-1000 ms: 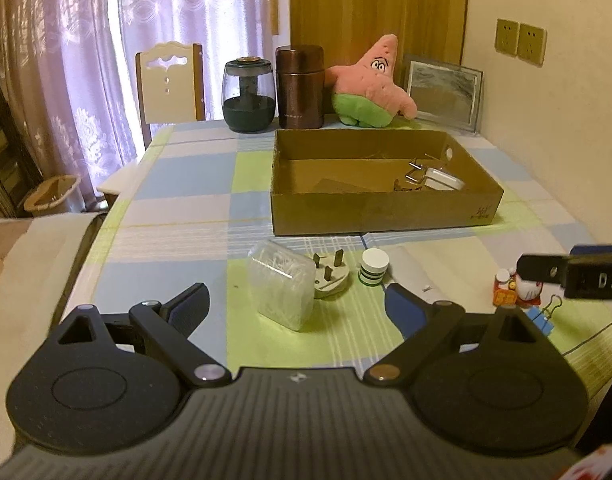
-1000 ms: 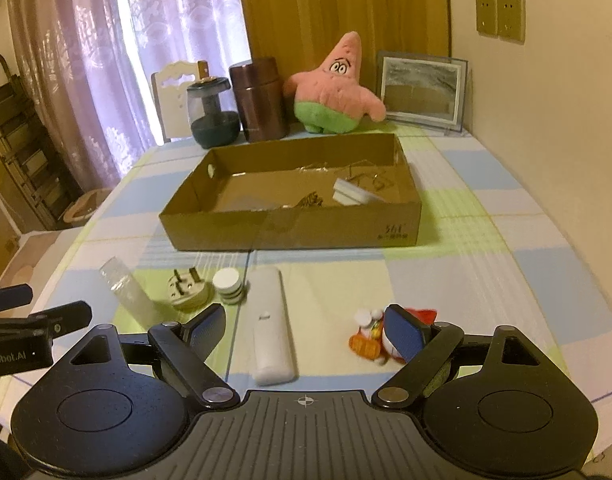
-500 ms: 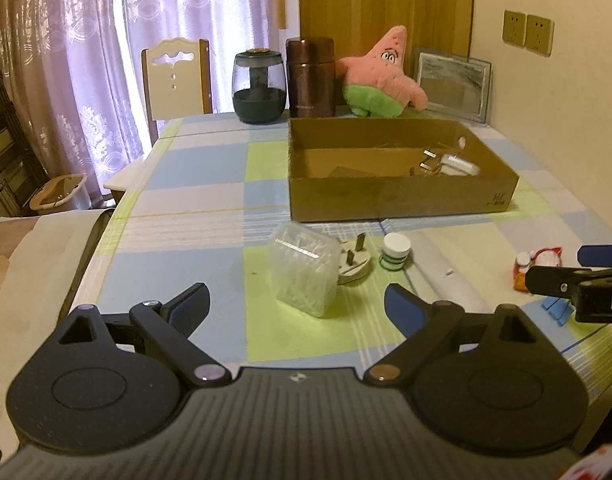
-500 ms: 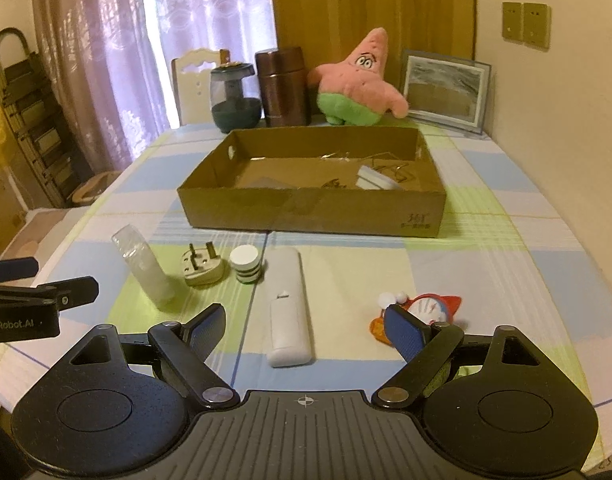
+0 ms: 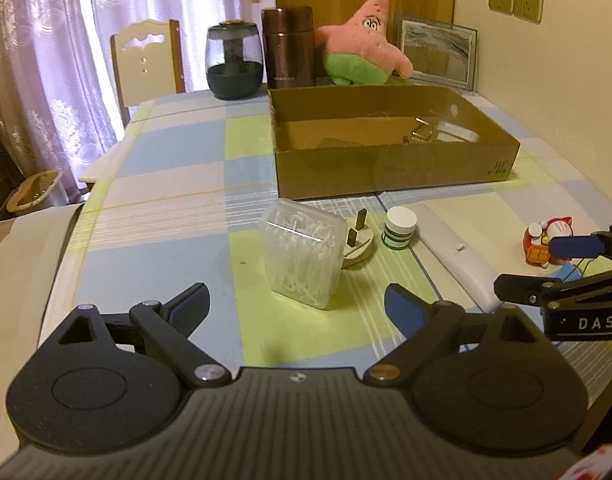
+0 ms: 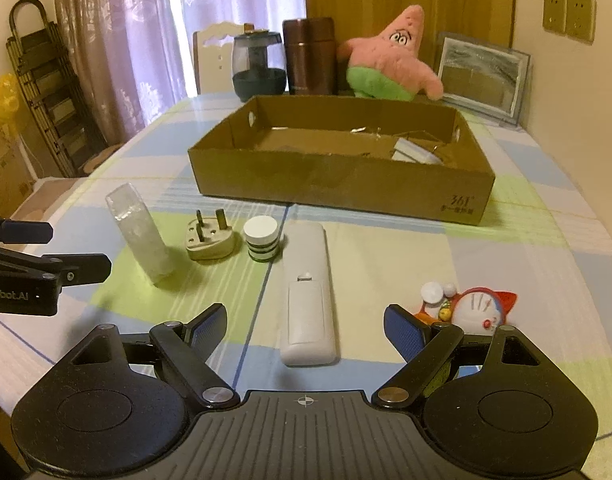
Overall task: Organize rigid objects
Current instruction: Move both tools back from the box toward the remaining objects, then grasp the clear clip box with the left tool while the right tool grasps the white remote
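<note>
Now both your grippers have sunk closer to the table: the left gripper gapes empty before the clear plastic box, the right gripper empty over the white remote. Nothing is lifted yet, so the cardboard box awaits them.

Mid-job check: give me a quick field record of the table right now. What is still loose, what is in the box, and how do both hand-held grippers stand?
container: cardboard box, open top, on the checked tablecloth
already in box: a white item and metal clips, at its right end
loose in front of box, left to right: clear plastic box, wall plug prongs up, small white jar, white remote, cartoon cat toy
left hand-held gripper: open, empty, facing the clear plastic box
right hand-held gripper: open, empty, jaws either side of the remote's near end
</note>
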